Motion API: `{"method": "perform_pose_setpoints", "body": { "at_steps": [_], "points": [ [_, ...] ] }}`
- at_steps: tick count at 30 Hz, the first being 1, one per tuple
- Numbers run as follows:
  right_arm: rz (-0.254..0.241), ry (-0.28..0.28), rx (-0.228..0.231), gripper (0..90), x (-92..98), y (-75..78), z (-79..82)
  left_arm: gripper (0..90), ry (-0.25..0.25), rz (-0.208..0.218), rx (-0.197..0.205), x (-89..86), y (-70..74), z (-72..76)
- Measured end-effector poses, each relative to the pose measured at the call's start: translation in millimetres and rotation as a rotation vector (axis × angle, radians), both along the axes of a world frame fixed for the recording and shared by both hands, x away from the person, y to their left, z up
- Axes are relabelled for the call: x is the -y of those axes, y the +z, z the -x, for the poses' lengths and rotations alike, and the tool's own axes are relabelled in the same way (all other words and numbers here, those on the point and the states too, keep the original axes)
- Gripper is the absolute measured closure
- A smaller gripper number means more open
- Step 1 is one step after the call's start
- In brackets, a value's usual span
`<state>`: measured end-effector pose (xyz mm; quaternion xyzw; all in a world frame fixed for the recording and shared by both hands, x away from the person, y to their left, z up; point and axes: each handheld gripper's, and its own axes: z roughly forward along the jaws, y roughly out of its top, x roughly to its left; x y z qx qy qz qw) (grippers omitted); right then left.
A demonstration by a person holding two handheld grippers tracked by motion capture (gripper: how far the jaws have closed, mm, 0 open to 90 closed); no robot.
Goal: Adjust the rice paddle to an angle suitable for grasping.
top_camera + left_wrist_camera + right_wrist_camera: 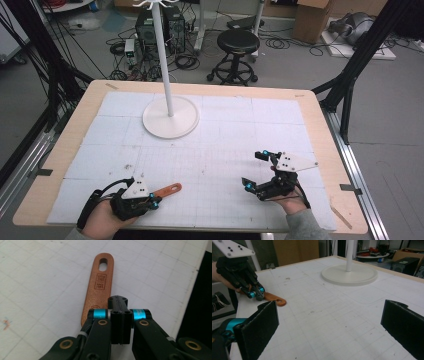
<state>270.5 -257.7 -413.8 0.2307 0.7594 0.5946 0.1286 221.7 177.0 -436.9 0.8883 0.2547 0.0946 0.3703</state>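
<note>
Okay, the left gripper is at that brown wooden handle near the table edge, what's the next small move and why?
Probably lift the left gripper slightly and carry the wooden handle toward the white stand. The jaws look shut at the handle's near end, though the grip itself is hidden, and the handle lies flat on the mat. The right gripper is open, with nothing between its jaws.

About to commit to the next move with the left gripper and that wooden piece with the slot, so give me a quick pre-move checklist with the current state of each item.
1. Left gripper jaws closed: ok, pads meet with no gap.
2. Grip on the wooden handle: cannot tell; the jaws sit over its near end, but contact is hidden.
3. Handle's slotted end free: ok, it points away from the gripper onto bare white mat.
4. Right gripper ready: ok, jaws wide open and empty above the mat.
5. White stand out of the way: ok, it stands at the far side, well apart from both grippers.
</note>
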Motion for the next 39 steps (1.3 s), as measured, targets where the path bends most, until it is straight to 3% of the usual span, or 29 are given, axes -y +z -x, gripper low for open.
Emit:
{"method": "perform_pose_setpoints", "body": {
  "at_steps": [13, 18, 24, 27, 32, 34, 35, 37, 39],
  "points": [
    [0.003, 0.005, 0.003, 0.0, -0.4, -0.4, -0.4, 89.6, 0.060, -0.003, 0.027, -7.1, -0.6, -7.0],
    [0.003, 0.004, 0.002, 0.0, -0.6, -0.4, -0.3, 86.7, 0.057, 0.055, 0.024, -11.4, 4.4, -6.9],
    [0.009, 0.007, 0.003, 0.0, -1.4, -0.9, -0.7, 71.7, 0.076, 0.139, 0.025, -19.5, 9.9, -10.3],
    [0.010, 0.007, -0.004, 0.0, -1.4, -1.1, -0.6, 61.7, 0.056, 0.166, 0.032, -22.1, 14.2, -9.2],
    [0.014, 0.008, -0.005, 0.0, -2.1, -1.3, -0.7, 45.2, -0.031, 0.173, 0.097, -21.8, 23.8, -5.8],
    [0.013, 0.007, -0.005, 0.0, -2.1, -1.3, -0.7, 35.4, -0.083, 0.216, 0.085, -19.0, 25.9, -5.7],
    [0.014, 0.007, -0.003, 0.0, -2.0, -1.3, -0.7, 26.5, -0.114, 0.231, 0.085, -16.9, 26.8, -6.1],
    [0.013, 0.008, -0.004, 0.0, -2.3, -1.5, -1.0, 18.2, -0.122, 0.228, 0.088, -11.5, 29.2, -7.1],
    [0.015, 0.009, -0.006, 0.0, -2.4, -1.5, -0.7, 15.5, -0.141, 0.216, 0.069, -4.5, 31.7, -9.1]
  ]
}}
